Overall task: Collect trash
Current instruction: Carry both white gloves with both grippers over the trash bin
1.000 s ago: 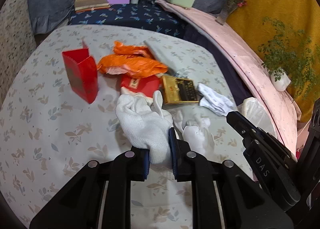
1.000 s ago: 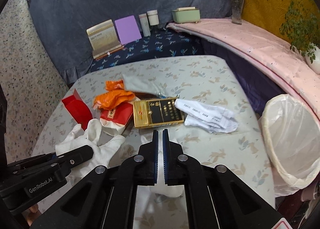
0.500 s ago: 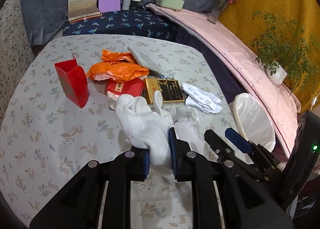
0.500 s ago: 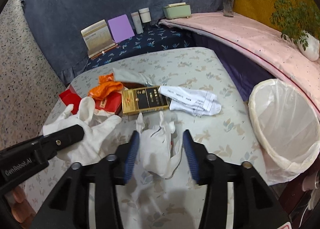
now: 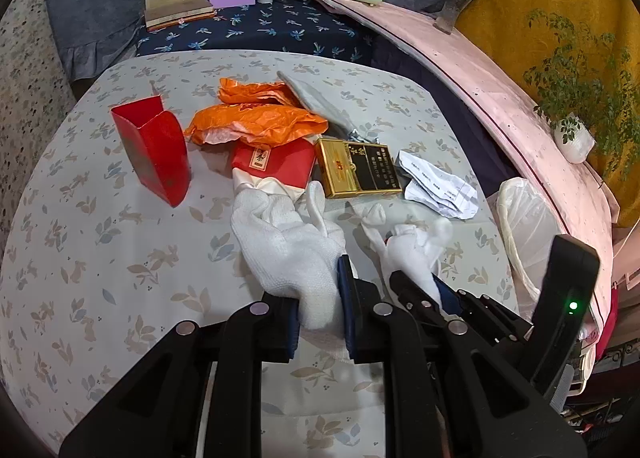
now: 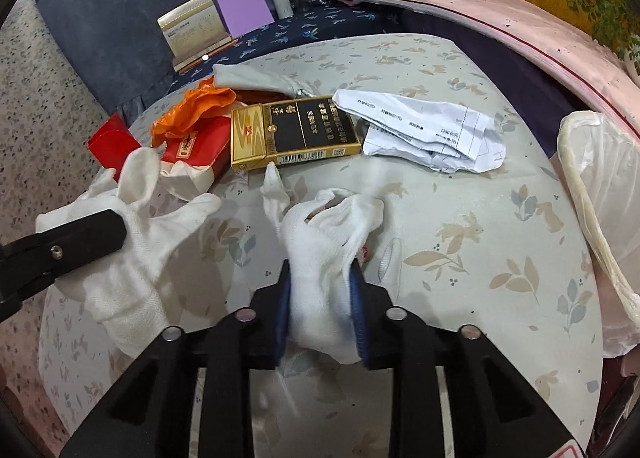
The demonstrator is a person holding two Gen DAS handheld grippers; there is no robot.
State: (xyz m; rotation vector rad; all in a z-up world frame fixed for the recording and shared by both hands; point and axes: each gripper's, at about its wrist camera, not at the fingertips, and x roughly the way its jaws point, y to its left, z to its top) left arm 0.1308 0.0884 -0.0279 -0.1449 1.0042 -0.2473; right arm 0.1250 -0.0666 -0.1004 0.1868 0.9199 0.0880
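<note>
A rounded table under a pale leaf-and-rabbit print cloth (image 5: pixel 100 258) carries the clutter: an upright open red carton (image 5: pixel 154 153) to the left, a crumpled orange plastic bag (image 5: pixel 256 121) beside it, partly over a red soft pack (image 5: pixel 276 161). Right of that lie a gold-and-black flat box (image 5: pixel 360 169) and a crumpled white printed receipt (image 5: pixel 440 189), with a grey fabric pouch (image 5: pixel 312 97) behind.

i seem to be in a home living room: a floral tablecloth (image 5: pixel 100 217), draped cushions (image 5: pixel 256 25), a potted plant (image 5: pixel 576 137), and a flower vase (image 5: pixel 452 9).

The left gripper (image 5: pixel 320 312) clamps a white glove (image 5: pixel 288 246) beside the right gripper (image 5: pixel 416 290), which grips another glove (image 5: pixel 412 248).
</note>
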